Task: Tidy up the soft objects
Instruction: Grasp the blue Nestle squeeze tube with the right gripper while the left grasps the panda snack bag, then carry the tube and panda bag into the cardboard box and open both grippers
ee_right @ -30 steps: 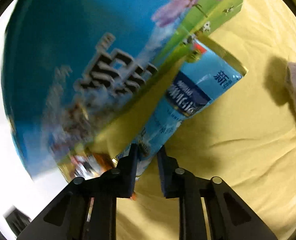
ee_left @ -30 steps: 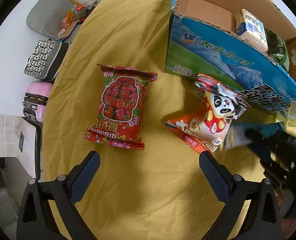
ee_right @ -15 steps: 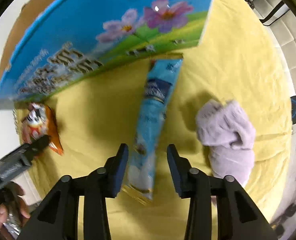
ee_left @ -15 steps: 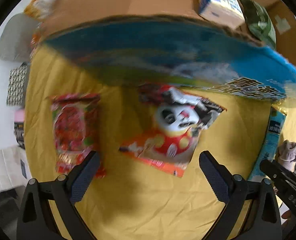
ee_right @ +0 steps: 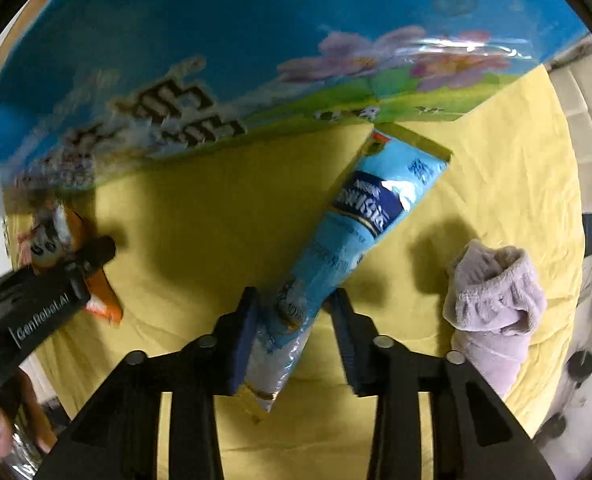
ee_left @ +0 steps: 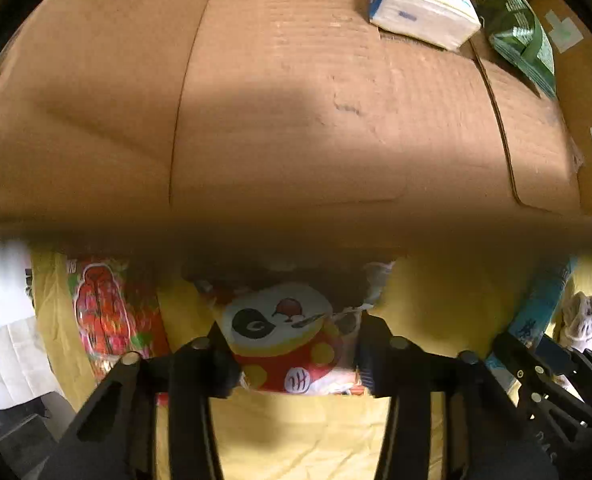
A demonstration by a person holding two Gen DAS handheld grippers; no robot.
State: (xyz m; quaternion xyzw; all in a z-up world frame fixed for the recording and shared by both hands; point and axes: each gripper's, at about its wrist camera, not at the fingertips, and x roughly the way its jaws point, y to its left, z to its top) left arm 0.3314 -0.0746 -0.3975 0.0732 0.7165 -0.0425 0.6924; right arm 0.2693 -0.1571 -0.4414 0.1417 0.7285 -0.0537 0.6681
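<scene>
My left gripper is shut on the panda snack bag and holds it up beside the cardboard box. The bag also shows in the right wrist view. A tissue pack and a green packet lie in the box. My right gripper straddles the light blue pouch with its jaws slightly apart; the pouch hangs between them, tilted toward the box's blue printed wall. A red patterned packet lies on the yellow cloth to the left.
A lilac rolled sock lies on the yellow cloth right of the pouch, and shows in the left wrist view. White floor and tiles border the cloth.
My left gripper closed on the panda bag and lifted it toward the box opening. My right gripper opened from its tight grip on the blue pouch and drew back; the pouch swung to the right.
</scene>
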